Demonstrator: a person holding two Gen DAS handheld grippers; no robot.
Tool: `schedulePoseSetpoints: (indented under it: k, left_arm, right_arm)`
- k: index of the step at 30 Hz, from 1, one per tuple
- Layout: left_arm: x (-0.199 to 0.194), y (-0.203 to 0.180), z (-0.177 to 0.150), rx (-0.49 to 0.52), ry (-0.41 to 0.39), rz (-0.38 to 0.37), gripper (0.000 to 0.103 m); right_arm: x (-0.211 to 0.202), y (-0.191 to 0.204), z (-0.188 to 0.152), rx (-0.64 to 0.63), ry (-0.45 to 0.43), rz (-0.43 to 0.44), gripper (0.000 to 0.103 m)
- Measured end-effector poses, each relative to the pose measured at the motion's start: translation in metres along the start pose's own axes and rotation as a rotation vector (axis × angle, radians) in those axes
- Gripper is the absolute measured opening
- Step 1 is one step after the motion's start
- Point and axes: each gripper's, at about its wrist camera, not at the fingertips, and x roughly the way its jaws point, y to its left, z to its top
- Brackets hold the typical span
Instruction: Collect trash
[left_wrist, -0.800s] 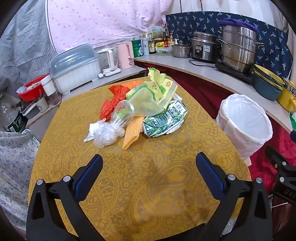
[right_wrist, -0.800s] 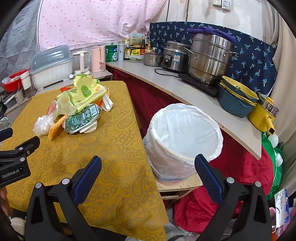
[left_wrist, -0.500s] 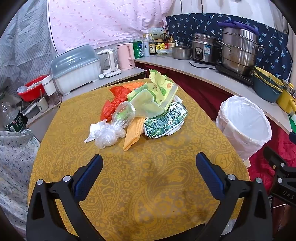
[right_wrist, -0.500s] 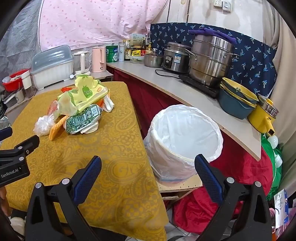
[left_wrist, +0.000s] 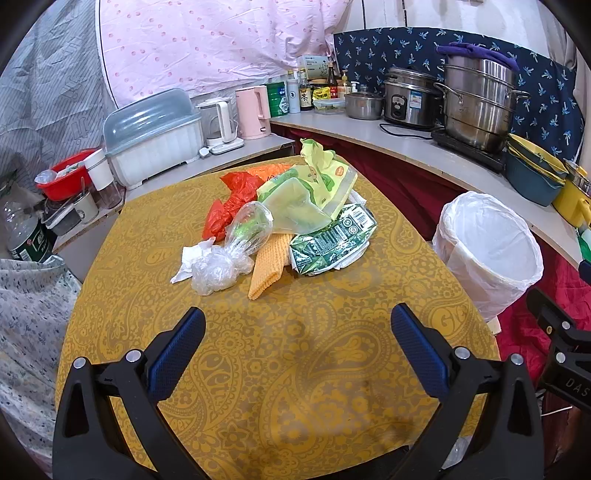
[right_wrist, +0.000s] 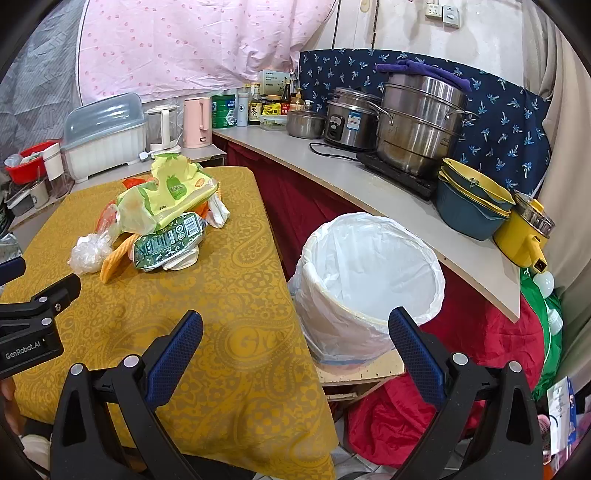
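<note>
- Heap of trash (left_wrist: 284, 218) lying near the middle of a table under a mustard-yellow paisley cloth (left_wrist: 295, 369), at 12 o'clock from the left gripper (left_wrist: 297, 328).
- Crumpled clear plastic bag (left_wrist: 225, 258), glossy and wrinkled, at the heap's 7 o'clock edge, with a white tissue scrap (left_wrist: 188, 258) just beside it.
- Orange waffle-textured cloth (left_wrist: 267, 264), flat and oblong, poking out at 6 o'clock.
- Shiny green foil packet (left_wrist: 330, 240), creased, printed with a barcode, at 4 o'clock of the heap.
- Limp yellow-green plastic wrapper (left_wrist: 317, 181) draped on top; red plastic bag (left_wrist: 231, 206) partly buried at 10 o'clock.
- Round bin lined with a thin white bag (right_wrist: 369, 273) beside the table, at 12 to 1 o'clock from the right gripper (right_wrist: 295, 328), standing on a wooden board.
- Lower layers of the heap hidden under the wrapper; small print on the packets too fine to read.
- Bin base cut off by the right gripper's blue-padded finger in the right wrist view.
- Left gripper's fingers spread fully apart above bare cloth, touching nothing, holding nothing.
- Right gripper's fingers equally wide apart, one over the table corner, one over the bin, gripping nothing.
</note>
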Motion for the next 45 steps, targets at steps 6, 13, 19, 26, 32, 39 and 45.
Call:
schedulePoseSetpoints:
  k: [6, 13, 19, 26, 32, 39, 45]
  left_arm:
    - [-0.001, 0.0, 0.0, 0.001, -0.005, -0.005, 0.096]
    - [-0.003, -0.002, -0.001, 0.004, -0.013, -0.003, 0.096]
    - [-0.004, -0.002, -0.002, 0.001, -0.01, -0.003, 0.096]
    - [-0.003, 0.0, -0.003, -0.006, -0.006, -0.005, 0.096]
    - [0.0, 0.0, -0.002, -0.012, 0.0, -0.002, 0.096]
    - [0.002, 0.0, -0.001, -0.013, 0.006, 0.0, 0.096]
    - [0.002, 0.0, -0.002, -0.014, 0.009, -0.002, 0.096]
  right_arm:
    - [-0.001, -0.001, 0.0, -0.002, 0.0, 0.0, 0.096]
    - [-0.001, 0.0, 0.0, -0.004, -0.001, 0.0, 0.096]
    - [-0.008, 0.004, 0.0, -0.01, -0.012, -0.006, 0.096]
    - [-0.008, 0.006, 0.0, -0.014, -0.011, -0.006, 0.096]
    - [-0.005, 0.009, 0.001, -0.022, -0.008, -0.007, 0.096]
    - [-0.005, 0.008, 0.001, -0.023, -0.008, -0.009, 0.096]
    - [-0.004, 0.01, 0.002, -0.025, -0.007, -0.008, 0.096]
